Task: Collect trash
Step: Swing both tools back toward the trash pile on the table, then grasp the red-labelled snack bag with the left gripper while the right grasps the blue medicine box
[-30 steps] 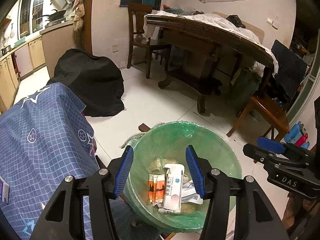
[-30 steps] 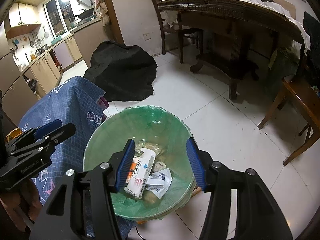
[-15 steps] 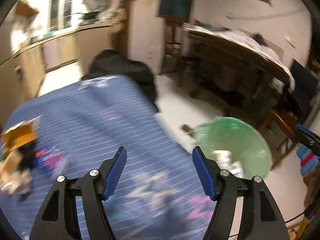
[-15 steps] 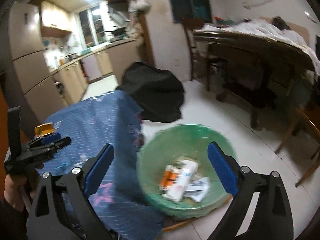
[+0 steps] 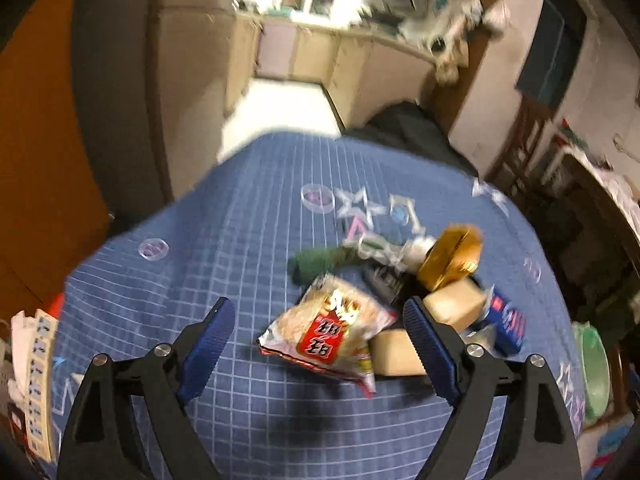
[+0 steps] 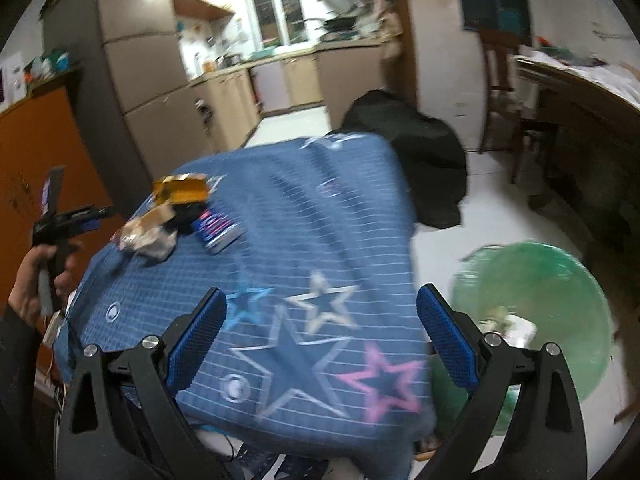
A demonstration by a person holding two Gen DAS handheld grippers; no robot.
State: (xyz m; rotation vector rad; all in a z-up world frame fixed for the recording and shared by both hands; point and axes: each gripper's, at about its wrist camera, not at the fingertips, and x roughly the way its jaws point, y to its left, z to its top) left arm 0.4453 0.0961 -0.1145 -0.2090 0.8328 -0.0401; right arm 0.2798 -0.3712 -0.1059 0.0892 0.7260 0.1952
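A pile of trash lies on the blue star-print tablecloth (image 5: 200, 280): a red and white snack bag (image 5: 332, 336), a gold tin (image 5: 452, 256), a dark green bundle (image 5: 320, 264), beige boxes (image 5: 452, 304) and a blue pack (image 5: 508, 324). My left gripper (image 5: 318, 308) hovers over the snack bag, jaws opening, pads not touching it. My right gripper (image 6: 322, 294) stands open above the cloth's near corner with nothing between its fingers. The green-lined bin (image 6: 552, 292) sits on the floor to the right, with wrappers inside. The right wrist view is blurred.
A black-covered heap (image 6: 412, 152) lies on the floor beyond the table. A dark wooden table (image 6: 580, 92) and chair stand at the right, kitchen cabinets (image 6: 224, 104) at the back, an orange cupboard (image 6: 40, 152) at the left. A hand (image 6: 28, 284) holds the left gripper.
Both grippers swung left from over the bin to above the blue-clothed table, and both opened wider. The trash pile has come into the left wrist view.
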